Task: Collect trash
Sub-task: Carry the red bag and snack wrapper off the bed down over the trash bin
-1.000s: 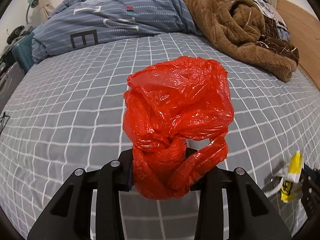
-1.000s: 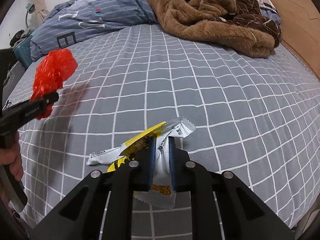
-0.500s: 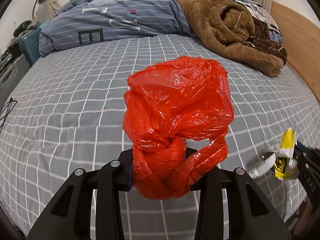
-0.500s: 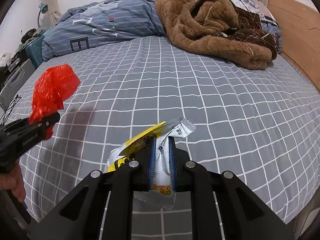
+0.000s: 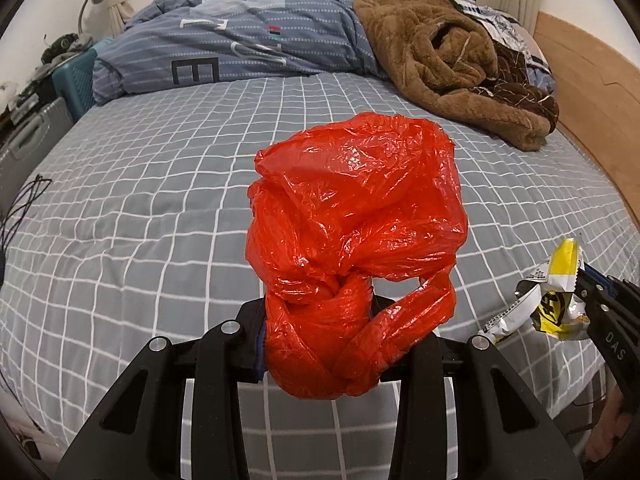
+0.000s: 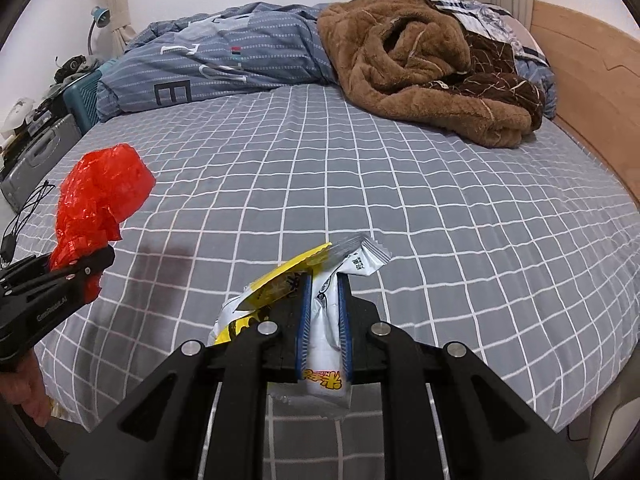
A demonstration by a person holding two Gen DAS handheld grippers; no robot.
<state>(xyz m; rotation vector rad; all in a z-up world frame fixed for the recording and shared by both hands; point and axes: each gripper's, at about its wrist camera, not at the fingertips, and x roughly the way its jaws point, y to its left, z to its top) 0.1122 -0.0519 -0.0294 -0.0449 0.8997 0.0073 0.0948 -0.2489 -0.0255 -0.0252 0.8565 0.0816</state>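
Observation:
A crumpled red plastic bag (image 5: pixel 352 240) fills the middle of the left wrist view, its knotted lower end clamped in my left gripper (image 5: pixel 320 344), held above the grey checked bed (image 5: pixel 140 200). From the right wrist view the same red plastic bag (image 6: pixel 96 208) shows at the left in the left gripper (image 6: pixel 76 272). My right gripper (image 6: pixel 323 320) is shut on a white and yellow snack wrapper (image 6: pixel 320 280), lifted off the bed (image 6: pixel 440 220). That snack wrapper (image 5: pixel 548 300) also shows at the right edge of the left wrist view.
A folded blue striped duvet (image 5: pixel 248 48) and a brown fleece blanket (image 5: pixel 448 64) lie at the far end of the bed. A wooden headboard (image 6: pixel 592 80) runs along the right. A teal crate (image 5: pixel 76 80), a grey case and cables sit left of the bed.
Both grippers have pulled back from the bed and risen, each keeping its load. More of the bed, its near edge and the room now show.

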